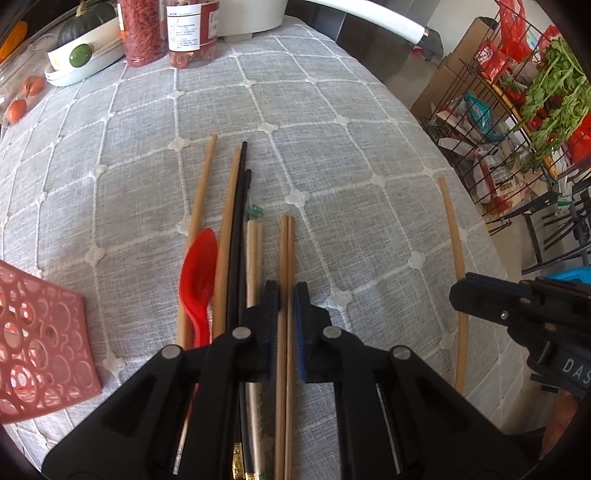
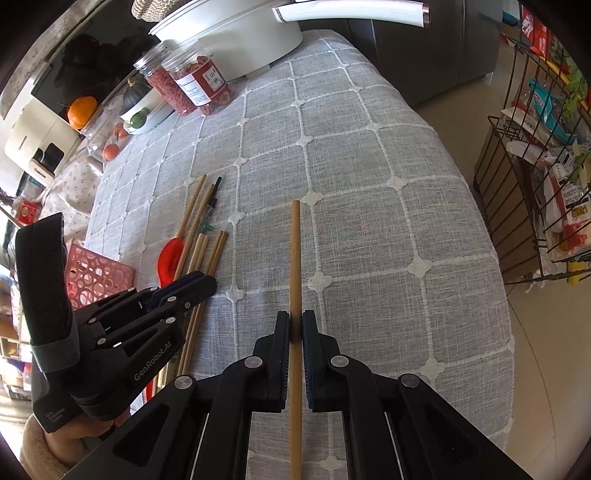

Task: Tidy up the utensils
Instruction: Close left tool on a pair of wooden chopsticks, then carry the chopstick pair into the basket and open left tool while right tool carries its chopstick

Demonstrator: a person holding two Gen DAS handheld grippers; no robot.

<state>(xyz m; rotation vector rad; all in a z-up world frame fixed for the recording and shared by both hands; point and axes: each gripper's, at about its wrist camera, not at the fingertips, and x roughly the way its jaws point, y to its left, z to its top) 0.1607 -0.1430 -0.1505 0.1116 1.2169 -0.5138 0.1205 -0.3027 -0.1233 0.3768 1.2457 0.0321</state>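
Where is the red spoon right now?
The red spoon lies on the tablecloth at the left of the chopstick bundle, between the pink basket and the left gripper.

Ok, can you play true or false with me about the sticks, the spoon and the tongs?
1. The right tongs are closed around a single wooden stick. True.
2. The spoon is blue. False: it is red.
3. A pink basket sits left of the pile of sticks. True.
4. The left tongs hold the spoon. False: a pair of wooden sticks lies between them.
5. The jars lie tipped over. False: they stand upright.
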